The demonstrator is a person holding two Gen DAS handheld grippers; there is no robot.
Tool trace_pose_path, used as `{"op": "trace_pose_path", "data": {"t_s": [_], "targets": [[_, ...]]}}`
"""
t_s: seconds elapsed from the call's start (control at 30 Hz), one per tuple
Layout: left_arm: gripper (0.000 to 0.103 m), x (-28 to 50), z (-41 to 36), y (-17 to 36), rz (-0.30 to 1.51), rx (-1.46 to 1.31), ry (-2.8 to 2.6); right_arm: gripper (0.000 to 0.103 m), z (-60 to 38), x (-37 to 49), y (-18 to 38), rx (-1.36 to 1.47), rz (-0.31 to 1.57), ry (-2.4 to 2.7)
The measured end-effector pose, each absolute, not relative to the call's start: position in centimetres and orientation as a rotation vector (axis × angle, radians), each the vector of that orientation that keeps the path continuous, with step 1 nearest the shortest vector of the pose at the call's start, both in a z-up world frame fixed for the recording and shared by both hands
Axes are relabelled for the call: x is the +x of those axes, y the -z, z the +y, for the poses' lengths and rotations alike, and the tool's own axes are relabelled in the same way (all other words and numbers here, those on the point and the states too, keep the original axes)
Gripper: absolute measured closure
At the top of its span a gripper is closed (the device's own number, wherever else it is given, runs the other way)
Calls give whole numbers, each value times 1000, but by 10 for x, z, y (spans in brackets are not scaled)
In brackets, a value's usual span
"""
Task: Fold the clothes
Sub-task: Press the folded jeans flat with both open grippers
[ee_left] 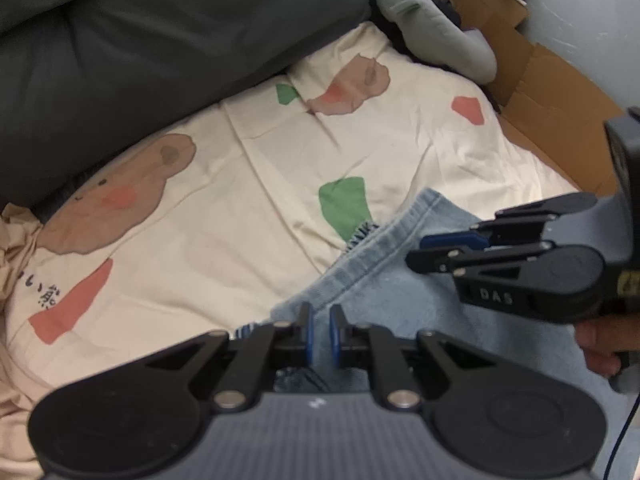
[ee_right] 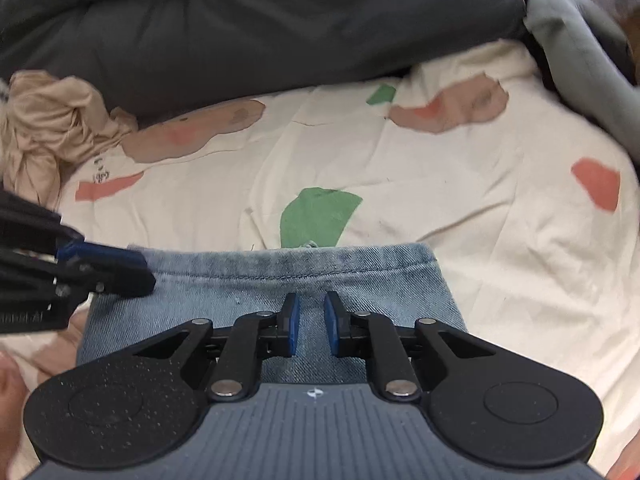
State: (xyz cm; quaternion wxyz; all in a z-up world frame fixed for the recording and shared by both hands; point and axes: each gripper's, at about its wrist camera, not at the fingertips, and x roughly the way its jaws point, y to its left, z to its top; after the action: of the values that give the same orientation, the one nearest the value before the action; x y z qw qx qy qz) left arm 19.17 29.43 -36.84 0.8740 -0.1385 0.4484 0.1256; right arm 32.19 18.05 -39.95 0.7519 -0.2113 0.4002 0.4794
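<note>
Jeans (ee_right: 280,280) are lying hem-first at the printed bedsheet's (ee_left: 240,184) near edge — left gripper (ee_left: 321,316) narrowed over the hem corner, right gripper (ee_right: 311,304) slightly parted, nothing pinched — both layers should be caught.

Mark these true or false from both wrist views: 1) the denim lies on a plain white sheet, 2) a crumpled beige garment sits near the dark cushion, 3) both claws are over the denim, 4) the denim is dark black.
1) False. The pale blue denim garment lies on a cream sheet printed with brown, red and green shapes.
2) True. The crumpled beige garment lies against the dark grey cushion.
3) True. The left claw and the right claw both sit over the denim.
4) False. It is light, washed blue.
</note>
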Motion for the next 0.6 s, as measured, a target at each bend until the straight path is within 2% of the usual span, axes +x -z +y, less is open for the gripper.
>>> {"op": "trace_pose_path", "data": {"t_s": [0.07, 0.23, 0.43, 0.6], "targets": [[92, 190, 293, 359, 915, -293, -257, 84, 177, 324, 388, -468, 880, -1051], [72, 187, 280, 330, 834, -280, -185, 84, 152, 323, 340, -486, 829, -1072], [70, 201, 253, 318, 787, -251, -90, 83, 120, 322, 321, -520, 797, -1063], [71, 209, 237, 336, 829, -248, -65, 83, 113, 318, 351, -511, 813, -1057]]}}
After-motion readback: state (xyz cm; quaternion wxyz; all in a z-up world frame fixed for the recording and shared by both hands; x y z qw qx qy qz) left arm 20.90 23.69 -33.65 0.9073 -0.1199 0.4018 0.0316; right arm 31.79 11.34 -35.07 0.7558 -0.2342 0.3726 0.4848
